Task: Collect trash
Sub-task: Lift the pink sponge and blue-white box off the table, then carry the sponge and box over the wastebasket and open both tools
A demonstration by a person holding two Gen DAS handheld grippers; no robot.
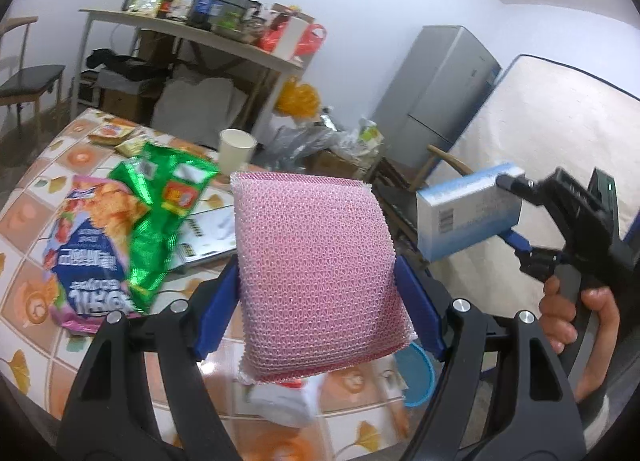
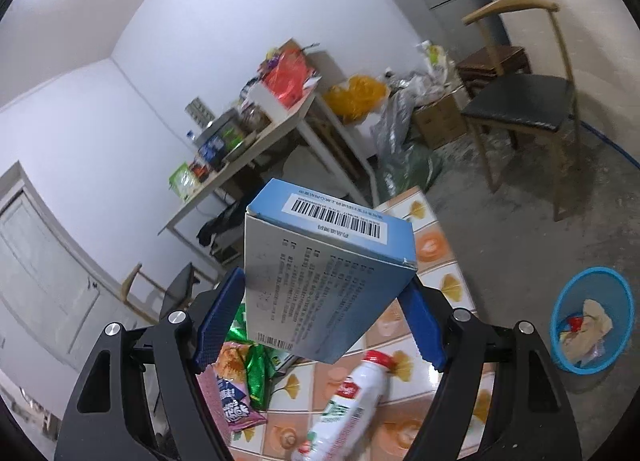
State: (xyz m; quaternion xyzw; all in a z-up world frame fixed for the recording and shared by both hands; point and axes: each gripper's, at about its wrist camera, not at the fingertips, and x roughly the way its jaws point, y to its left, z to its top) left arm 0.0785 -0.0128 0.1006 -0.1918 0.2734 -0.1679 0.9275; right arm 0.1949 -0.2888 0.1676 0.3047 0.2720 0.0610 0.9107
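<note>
My left gripper [image 1: 318, 277] is shut on a pink mesh sponge [image 1: 316, 273] and holds it above the tiled table [image 1: 32, 221]. My right gripper [image 2: 320, 309] is shut on a blue and white carton box [image 2: 320, 273], held in the air; it also shows in the left wrist view [image 1: 468, 213]. On the table lie a pink snack bag [image 1: 92, 245], a green snack bag [image 1: 160, 205], a paper cup [image 1: 236, 149] and a white bottle with a red cap [image 2: 352, 397]. A blue mesh trash bin [image 2: 592, 317] with trash inside stands on the floor at the right.
A cluttered white side table [image 1: 192, 33] stands at the back, with boxes and bags beneath. A grey fridge [image 1: 436, 93] and a mattress [image 1: 552, 133] are at the right. A black-seated chair [image 2: 520, 105] stands on the concrete floor near the bin.
</note>
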